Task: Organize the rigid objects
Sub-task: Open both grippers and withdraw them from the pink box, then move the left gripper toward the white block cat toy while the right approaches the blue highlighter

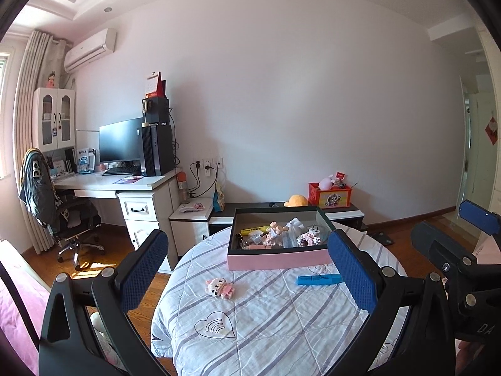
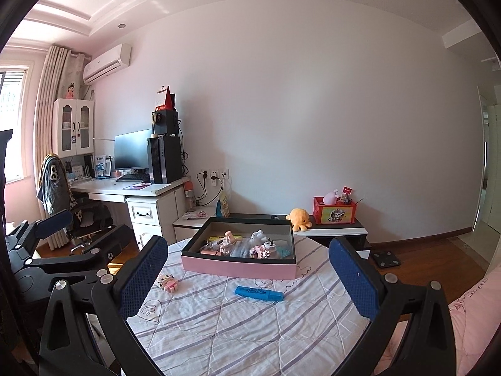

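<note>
A pink box with a dark inside [image 1: 278,261] [image 2: 238,268] stands at the far side of a round table with a striped cloth [image 1: 266,319] [image 2: 238,322]. It holds several small toys and a yellow marker. A pink brick figure [image 1: 220,287] [image 2: 167,282] lies on the cloth, left of a blue highlighter [image 1: 318,279] [image 2: 259,293]. My left gripper [image 1: 247,269] is open and empty, above the near table. My right gripper [image 2: 249,277] is open and empty too. The right gripper also shows in the left wrist view [image 1: 451,241].
A white desk [image 1: 125,185] with monitor and computer, and an office chair [image 1: 62,216], stand at the left. A low cabinet [image 1: 341,214] behind the table carries a red toy crate [image 2: 334,213] and a yellow plush [image 2: 299,218]. A scale [image 2: 387,258] lies on the wooden floor.
</note>
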